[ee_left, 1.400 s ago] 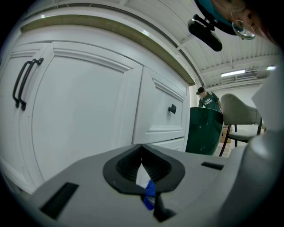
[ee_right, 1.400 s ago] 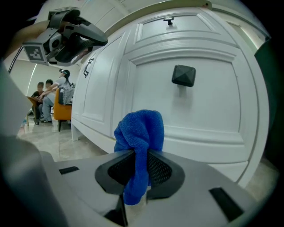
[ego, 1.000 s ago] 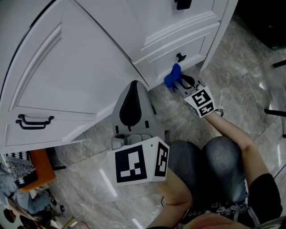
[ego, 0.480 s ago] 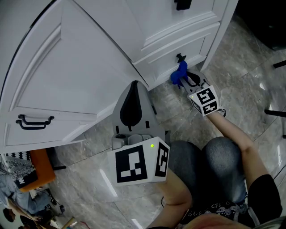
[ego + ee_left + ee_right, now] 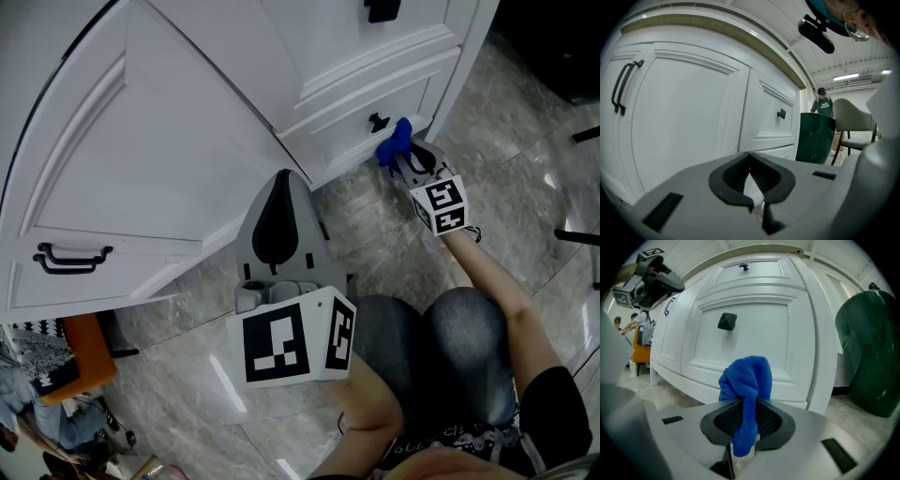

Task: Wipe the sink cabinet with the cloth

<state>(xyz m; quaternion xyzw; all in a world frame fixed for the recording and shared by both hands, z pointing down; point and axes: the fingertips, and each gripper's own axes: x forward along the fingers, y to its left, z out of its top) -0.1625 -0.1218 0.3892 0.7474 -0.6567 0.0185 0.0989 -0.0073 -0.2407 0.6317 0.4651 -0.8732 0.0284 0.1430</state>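
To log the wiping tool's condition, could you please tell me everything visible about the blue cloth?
The blue terry-looking cloth is bunched into a soft lump, pinched between the shut jaws of the right gripper; a narrow tail trails back between them. Its bunched end faces the white drawer front, below and right of the black knob; contact cannot be confirmed.

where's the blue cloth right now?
Head view, right side: the blue cloth is clamped in the right gripper, at the lower drawer front beside its black knob.
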